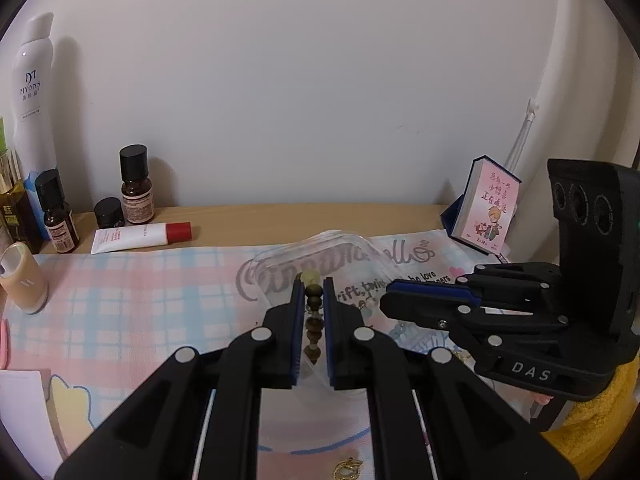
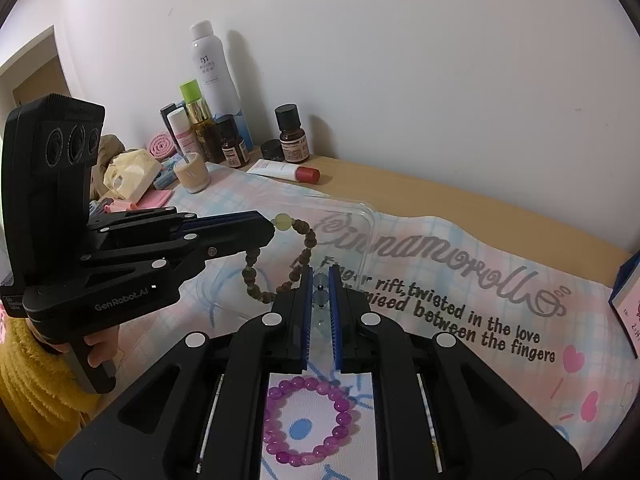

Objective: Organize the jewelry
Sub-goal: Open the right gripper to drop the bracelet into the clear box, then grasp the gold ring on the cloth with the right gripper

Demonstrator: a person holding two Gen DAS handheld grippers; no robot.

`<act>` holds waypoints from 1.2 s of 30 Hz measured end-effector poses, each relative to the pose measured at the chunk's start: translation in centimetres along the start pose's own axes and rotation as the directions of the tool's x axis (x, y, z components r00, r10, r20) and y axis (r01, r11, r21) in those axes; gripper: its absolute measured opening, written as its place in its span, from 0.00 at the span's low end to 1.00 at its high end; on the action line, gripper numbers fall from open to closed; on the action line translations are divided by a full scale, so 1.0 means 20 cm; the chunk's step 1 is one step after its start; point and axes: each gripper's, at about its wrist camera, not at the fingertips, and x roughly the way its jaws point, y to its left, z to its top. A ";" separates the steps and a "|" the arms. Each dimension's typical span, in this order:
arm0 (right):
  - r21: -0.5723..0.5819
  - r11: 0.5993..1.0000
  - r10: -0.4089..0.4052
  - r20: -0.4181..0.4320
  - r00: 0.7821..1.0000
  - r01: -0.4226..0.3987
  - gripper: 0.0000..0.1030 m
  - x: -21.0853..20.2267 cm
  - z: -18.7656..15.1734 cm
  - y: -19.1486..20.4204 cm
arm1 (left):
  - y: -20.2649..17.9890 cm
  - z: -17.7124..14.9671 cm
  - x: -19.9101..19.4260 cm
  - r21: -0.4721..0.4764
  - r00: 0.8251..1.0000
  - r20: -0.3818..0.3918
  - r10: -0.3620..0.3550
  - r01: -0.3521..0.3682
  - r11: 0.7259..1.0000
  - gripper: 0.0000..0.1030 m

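1. Left wrist view: the left tool (image 1: 312, 292) is clenched on a bracelet of round brown wooden beads (image 1: 313, 320), its blue ribbed pads pressing the strand from both sides, with one pale yellow-green bead at the tips.
2. In the right wrist view that bracelet hangs as a loop from the left tool, over a clear plastic tray (image 2: 360, 220) with rounded corners.
3. The right tool (image 2: 320, 280) is clenched on a strand of translucent pale blue beads (image 2: 320, 292), just beside the wooden loop.
4. A glossy purple bead bracelet (image 2: 310, 420) lies flat on the mat beneath the right tool.
5. The soft pastel plaid mat (image 2: 460, 264) on the wooden table (image 2: 400, 188) reads "Cinnamoroll" and "twisted in the love ... between the fingers".
6. The left tool's black body is marked "GenRobot.AI"; the right tool's reads "DAS".
7. A tall white spray can (image 1: 34, 92) reads "MYONS"; brown glass bottles with black caps stand beside it, and a white tube with a red cap (image 1: 140, 236) lies flat nearby.
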 end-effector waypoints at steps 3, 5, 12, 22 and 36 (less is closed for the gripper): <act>0.010 1.000 0.008 0.006 1.000 -0.008 0.10 -0.01 0.00 -0.01 | 0.00 0.01 0.00 -0.001 1.000 -0.004 0.019 -0.019 1.000 0.09; 0.011 1.000 0.014 0.015 1.000 -0.014 0.11 -0.03 0.00 -0.01 | 0.00 0.01 0.00 0.004 1.000 -0.006 0.026 -0.026 1.000 0.09; -0.002 1.000 0.028 0.068 0.997 -0.028 0.22 -0.16 -0.03 -0.02 | -0.01 0.03 -0.07 0.012 0.999 0.025 0.025 -0.026 1.000 0.30; -0.048 0.999 -0.019 0.097 0.995 0.024 0.33 -0.41 -0.25 -0.09 | -0.08 -0.16 -0.25 0.140 1.000 -0.022 -0.015 0.018 0.990 0.40; 0.019 0.990 -0.135 -0.047 0.990 0.136 0.39 -0.29 -0.53 -0.27 | -0.17 -0.45 -0.16 0.243 0.981 -0.193 0.014 0.034 0.969 0.40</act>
